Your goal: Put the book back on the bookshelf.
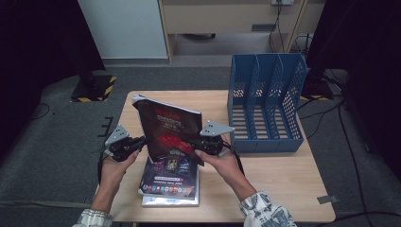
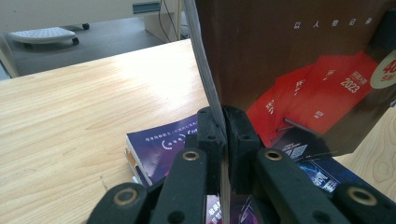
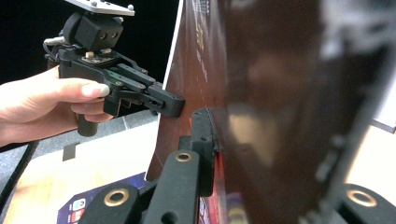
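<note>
Dark red book (image 1: 169,130) held upright, tilted, above book stack (image 1: 171,182), left of blue file rack (image 1: 265,106). Left gripper (image 1: 142,141) clamped on book's left edge; right gripper (image 1: 195,144) clamped on its right edge. Book between both grippers, clear of stack.

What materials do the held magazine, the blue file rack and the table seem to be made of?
Magazine: glossy coated paper, probably; its cover reflects light and its edge is thin.
Blue file rack: likely moulded plastic, with perforated dividers.
Table: light wood or wood-look laminate; grain lines show.
</note>
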`<act>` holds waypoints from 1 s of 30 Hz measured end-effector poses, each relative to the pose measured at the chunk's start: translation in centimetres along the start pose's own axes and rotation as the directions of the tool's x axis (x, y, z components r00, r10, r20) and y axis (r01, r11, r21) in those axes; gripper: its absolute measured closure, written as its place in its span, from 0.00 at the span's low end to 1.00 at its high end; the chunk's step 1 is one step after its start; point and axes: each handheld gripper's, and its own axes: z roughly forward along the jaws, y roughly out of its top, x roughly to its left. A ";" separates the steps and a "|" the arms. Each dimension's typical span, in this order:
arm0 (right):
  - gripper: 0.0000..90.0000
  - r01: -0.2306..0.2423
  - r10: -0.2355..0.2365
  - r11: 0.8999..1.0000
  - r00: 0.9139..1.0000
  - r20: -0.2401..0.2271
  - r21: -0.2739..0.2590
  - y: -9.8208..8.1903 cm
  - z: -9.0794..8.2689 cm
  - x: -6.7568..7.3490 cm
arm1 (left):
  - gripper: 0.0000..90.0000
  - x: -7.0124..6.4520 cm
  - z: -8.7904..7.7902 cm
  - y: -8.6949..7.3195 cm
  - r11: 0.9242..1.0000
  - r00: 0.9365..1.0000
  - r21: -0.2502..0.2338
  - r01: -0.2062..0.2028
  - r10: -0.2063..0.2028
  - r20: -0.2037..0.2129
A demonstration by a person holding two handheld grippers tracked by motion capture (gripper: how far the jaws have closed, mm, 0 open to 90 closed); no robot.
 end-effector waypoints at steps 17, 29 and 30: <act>0.83 0.029 -0.030 0.999 0.999 -0.015 -0.034 4.1 -0.8 -0.4 | 0.96 -0.4 -0.1 0.2 0.999 0.999 -0.002 -0.032 0.032 0.008; 0.83 0.035 -0.035 0.999 0.999 -0.040 -0.019 5.7 -0.8 -0.8 | 0.96 -0.4 -0.1 0.3 0.999 0.999 0.007 -0.045 0.045 0.009; 0.83 0.036 -0.037 0.999 0.998 -0.048 -0.021 5.9 -0.9 -0.8 | 0.96 -0.4 -0.1 0.3 0.999 0.999 0.007 -0.046 0.046 0.010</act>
